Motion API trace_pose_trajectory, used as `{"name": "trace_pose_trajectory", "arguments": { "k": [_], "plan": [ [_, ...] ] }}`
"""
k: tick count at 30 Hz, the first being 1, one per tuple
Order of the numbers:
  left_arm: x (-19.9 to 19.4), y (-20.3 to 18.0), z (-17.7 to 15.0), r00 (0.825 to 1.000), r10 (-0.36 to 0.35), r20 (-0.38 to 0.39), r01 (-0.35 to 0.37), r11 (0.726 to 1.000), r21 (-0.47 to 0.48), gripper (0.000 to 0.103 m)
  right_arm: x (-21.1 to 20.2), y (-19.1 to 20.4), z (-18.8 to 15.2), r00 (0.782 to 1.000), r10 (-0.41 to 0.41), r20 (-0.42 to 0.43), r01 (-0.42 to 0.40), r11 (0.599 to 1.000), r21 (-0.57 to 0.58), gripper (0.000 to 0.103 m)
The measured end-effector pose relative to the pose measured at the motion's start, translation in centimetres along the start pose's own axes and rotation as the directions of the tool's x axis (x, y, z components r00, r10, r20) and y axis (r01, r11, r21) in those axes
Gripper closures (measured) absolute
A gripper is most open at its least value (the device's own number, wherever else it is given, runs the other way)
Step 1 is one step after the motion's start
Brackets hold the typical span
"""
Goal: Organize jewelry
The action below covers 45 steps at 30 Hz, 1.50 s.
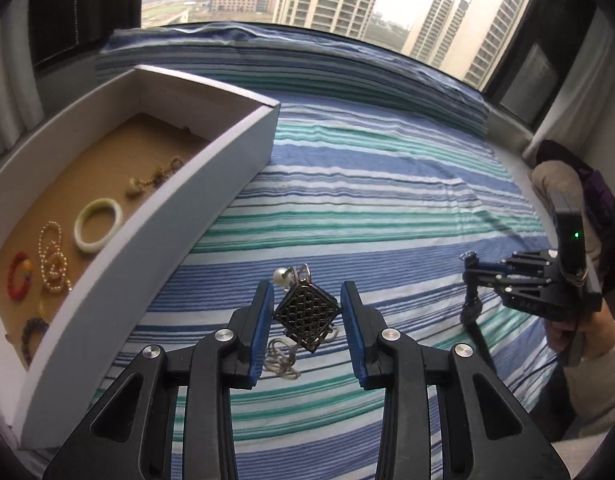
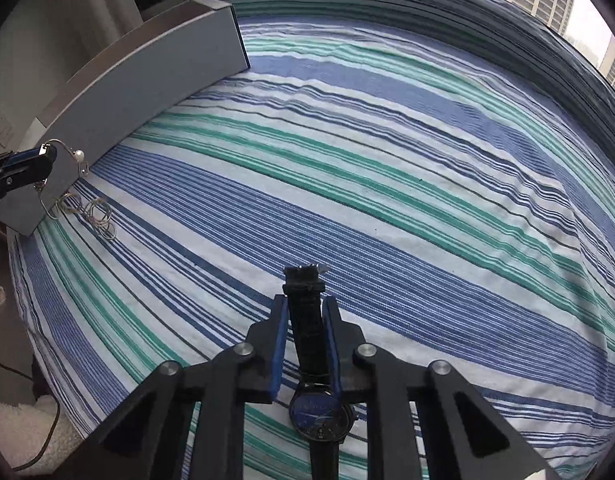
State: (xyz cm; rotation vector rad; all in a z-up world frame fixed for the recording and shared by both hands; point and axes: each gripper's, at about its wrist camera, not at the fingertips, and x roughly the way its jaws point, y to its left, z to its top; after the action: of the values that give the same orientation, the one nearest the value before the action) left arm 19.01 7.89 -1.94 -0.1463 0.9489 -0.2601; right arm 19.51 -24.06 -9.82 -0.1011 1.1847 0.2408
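A necklace with a dark lattice square pendant (image 1: 307, 315), a pearl and a thin chain hangs between the pads of my left gripper (image 1: 307, 300), just above the striped bedspread; the jaws stand a pendant's width apart and seem to pinch its corners. In the right wrist view the necklace (image 2: 77, 168) dangles from the left fingertips beside the box. My right gripper (image 2: 305, 312) is shut on the black strap of a wristwatch (image 2: 321, 414), whose blue dial hangs below the jaws. The white box (image 1: 211, 184) with a brown floor holds a jade bangle (image 1: 98, 225), bead strings and bracelets.
The striped blue, green and white bedspread (image 1: 387, 208) covers the whole work area. The box stands at its left edge (image 2: 147, 76). A window with towers runs along the far side. A cable and fluffy fabric lie off the bed at lower left in the right wrist view.
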Motion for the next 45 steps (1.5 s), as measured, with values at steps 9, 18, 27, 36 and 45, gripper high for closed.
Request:
{"name": "trace_pose_trajectory", "arguments": {
  "k": [9,18,27,36,45],
  "plan": [
    [-10.8,4.7,2.7,0.990,0.044,0.134,-0.031,0.994,-0.100,0.069,-10.7,3.3,2.4,0.966,0.049,0.253,-0.044,0.999,-0.025,0.098],
    [-15.6,11.9,5.3,0.953,0.236,0.192,-0.203,0.963,-0.178,0.069,-14.8,10.7,12.5,0.888,0.168,0.428,-0.124,0.984,-0.129,0.098],
    [-12.1,20.5,6.2,0.932,0.337,0.131,-0.295,0.918,-0.267,0.069,-13.7,20.5,23.0,0.803,0.365,0.472,-0.301,0.931,-0.209,0.098],
    [-6.5,24.5,6.7,0.934,0.355,0.043,-0.330,0.902,-0.278,0.068,-1.8,26.3,28.1,0.856,0.469,0.216,-0.457,0.883,-0.104,0.098],
    [-5.2,23.1,5.7,0.883,0.464,0.071,-0.432,0.862,-0.264,0.020,4.0,25.5,29.1,0.928,0.300,0.220,-0.279,0.952,-0.125,0.063]
  ]
}}
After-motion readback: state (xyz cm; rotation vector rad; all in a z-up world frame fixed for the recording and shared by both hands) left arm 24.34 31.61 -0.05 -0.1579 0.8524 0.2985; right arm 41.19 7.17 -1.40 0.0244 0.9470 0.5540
